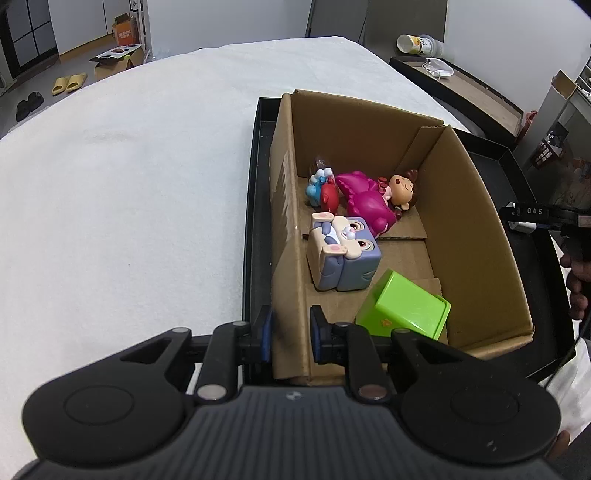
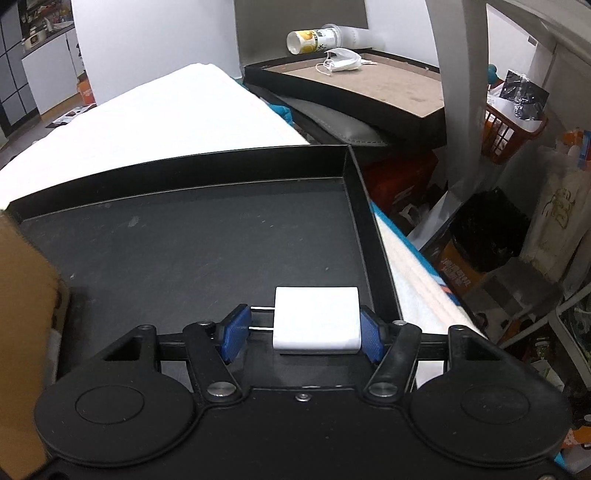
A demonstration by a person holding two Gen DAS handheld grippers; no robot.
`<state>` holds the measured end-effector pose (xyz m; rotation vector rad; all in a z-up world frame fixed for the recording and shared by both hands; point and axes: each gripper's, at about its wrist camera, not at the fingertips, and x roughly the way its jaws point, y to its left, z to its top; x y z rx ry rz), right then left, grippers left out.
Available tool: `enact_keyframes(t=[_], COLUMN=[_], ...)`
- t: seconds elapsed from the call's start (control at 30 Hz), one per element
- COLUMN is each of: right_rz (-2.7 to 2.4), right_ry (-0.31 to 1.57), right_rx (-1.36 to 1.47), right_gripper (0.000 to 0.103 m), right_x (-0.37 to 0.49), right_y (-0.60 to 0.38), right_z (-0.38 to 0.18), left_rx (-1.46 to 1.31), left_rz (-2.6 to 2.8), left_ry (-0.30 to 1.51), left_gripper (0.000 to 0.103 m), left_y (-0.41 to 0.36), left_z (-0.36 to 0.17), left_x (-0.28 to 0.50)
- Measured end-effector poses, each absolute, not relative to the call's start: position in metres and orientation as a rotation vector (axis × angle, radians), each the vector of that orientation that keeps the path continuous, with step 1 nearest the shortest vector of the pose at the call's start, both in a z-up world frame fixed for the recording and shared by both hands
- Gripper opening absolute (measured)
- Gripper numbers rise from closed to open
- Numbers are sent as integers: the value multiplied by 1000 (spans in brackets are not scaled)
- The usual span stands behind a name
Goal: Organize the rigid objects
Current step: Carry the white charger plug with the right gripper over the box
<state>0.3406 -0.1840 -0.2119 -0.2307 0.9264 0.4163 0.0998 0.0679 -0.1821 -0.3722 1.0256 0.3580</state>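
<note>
Charger lies on the black tray between the right gripper fingers, prongs touching the left pad. Left gripper fingers pinch the cardboard box wall.

White walls (grey floor).

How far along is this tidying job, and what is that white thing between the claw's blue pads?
Done so far: the cardboard box already holds a green block, a purple cube toy, a pink dinosaur and a doll. In hand: the right claw brackets a white charger over the black tray, while the left claw straddles the box wall. Left: the charger probably still needs placing.
</note>
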Motion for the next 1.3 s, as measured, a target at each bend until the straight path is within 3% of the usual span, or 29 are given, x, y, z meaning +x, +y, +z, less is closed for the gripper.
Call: enact_keyframes(t=[1.3], right_rz=[580], right_ry=[838], right_rx=[-238], right_gripper=[60], right_x=[244], right_y=[-132], right_z=[-111], left_rx=[-459], left_rz=[304], left_ry=[939], left_gripper=[18], left_y=[79], left_z=[-174], left_x=[82])
